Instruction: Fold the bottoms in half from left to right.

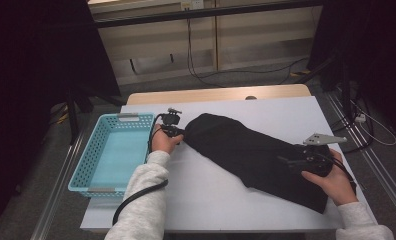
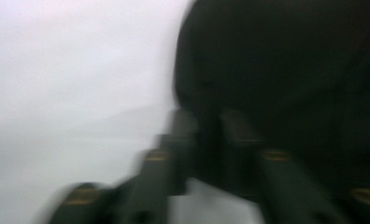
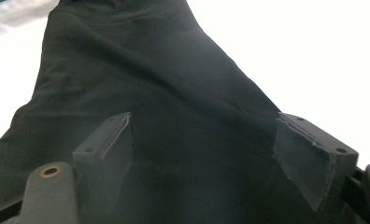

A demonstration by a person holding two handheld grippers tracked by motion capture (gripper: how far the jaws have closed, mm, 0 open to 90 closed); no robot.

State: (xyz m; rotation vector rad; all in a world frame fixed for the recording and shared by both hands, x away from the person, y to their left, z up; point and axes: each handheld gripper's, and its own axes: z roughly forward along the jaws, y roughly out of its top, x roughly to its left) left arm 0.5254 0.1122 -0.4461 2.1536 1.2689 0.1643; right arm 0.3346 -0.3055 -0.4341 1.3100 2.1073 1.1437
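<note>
Nearest the person, the right hand (image 1: 331,180) grips the right claw (image 1: 306,161), which rests on the near right end of a black cloth (image 1: 256,150). In the right gripper view this claw (image 3: 202,149) stands wide, its two pads well apart with the dark fabric spread beneath and between them; they are not pinched on anything. A grey three-cornered plate (image 1: 325,138) sits on top of it.

The cloth lies folded in a long bundle on the white worktop (image 1: 206,190), running slantwise from the near right corner up toward the middle. Its surface shows soft creases in the right gripper view (image 3: 141,70).

Farther along, the left hand (image 1: 163,142), in a grey sleeve (image 1: 143,200), holds the left claw (image 1: 178,131) at the far left tip of the bundle. The left gripper view is blurred; its claw (image 2: 206,126) appears narrow, with the pads close together at the edge of the cloth (image 2: 286,70), but whether fabric is caught between them cannot be told.

Just left of that hand, a turquoise basket (image 1: 86,170) with perforated walls stands at the left edge of the worktop, apart from the cloth.
</note>
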